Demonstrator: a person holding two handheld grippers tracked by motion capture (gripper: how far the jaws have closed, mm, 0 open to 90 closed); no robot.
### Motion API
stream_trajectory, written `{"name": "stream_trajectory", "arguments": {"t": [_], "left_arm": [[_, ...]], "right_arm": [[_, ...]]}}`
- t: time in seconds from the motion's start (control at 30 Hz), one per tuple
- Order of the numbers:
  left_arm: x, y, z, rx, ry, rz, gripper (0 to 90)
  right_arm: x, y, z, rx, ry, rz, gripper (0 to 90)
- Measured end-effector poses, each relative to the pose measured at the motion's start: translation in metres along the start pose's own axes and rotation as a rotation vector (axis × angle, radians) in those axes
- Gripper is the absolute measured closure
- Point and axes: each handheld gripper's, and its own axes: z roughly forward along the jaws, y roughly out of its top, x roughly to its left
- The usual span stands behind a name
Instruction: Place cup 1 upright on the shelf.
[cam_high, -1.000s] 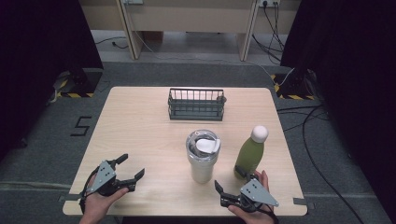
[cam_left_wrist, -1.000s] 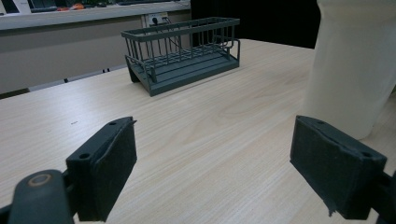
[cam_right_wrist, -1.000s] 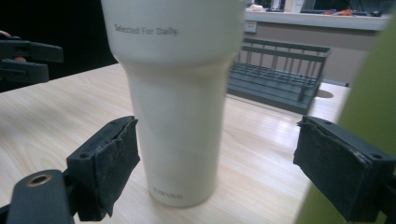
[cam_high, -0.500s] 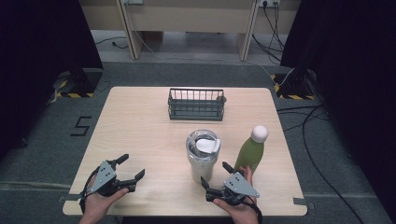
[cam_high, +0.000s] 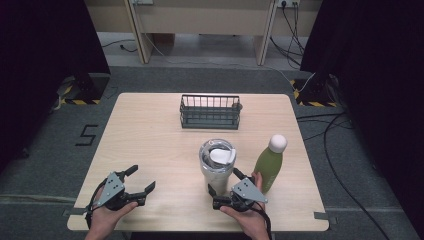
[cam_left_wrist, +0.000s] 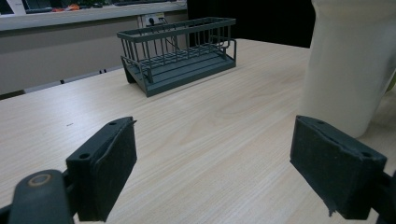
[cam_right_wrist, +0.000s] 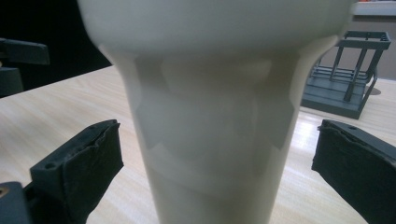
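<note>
Right hand-held gripper (cam_high: 226, 189), jaws just spread wide, straddles the tumbler (cam_high: 216, 165) untouched (smooth, rigid, likely slippery): grip its narrow lower body.

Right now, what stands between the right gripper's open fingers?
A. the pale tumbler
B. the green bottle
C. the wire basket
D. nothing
A: in the right gripper view the pale tumbler stands between the spread fingers of the right gripper, with a gap at each side; the pads do not touch it.
</note>
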Motion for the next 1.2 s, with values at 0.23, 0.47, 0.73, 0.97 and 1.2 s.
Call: {"name": "stream_trajectory", "arguments": {"t": [0.23,0.47,0.73,0.97,1.2], "left_arm": [[0.000,0.000,0.000,-0.002,-0.002,0.000,14.0],[0.000,0.000,0.000,-0.003,-0.006,0.001,14.0],[-0.001,0.000,0.000,-0.001,-0.011,0.005,14.0],[-0.002,0.000,0.001,0.000,-0.019,0.007,14.1],[-0.002,-0.001,0.002,0.006,-0.023,0.007,14.1]], "right_arm": [[0.006,0.002,0.013,-0.019,-0.014,-0.009,2.8],[0.006,0.002,0.021,-0.031,-0.029,-0.006,4.2],[0.006,0.001,0.028,-0.046,-0.042,-0.006,8.3],[0.005,-0.002,0.031,-0.060,-0.042,-0.017,9.4],[0.005,-0.002,0.031,-0.063,-0.042,-0.024,10.2]]}}
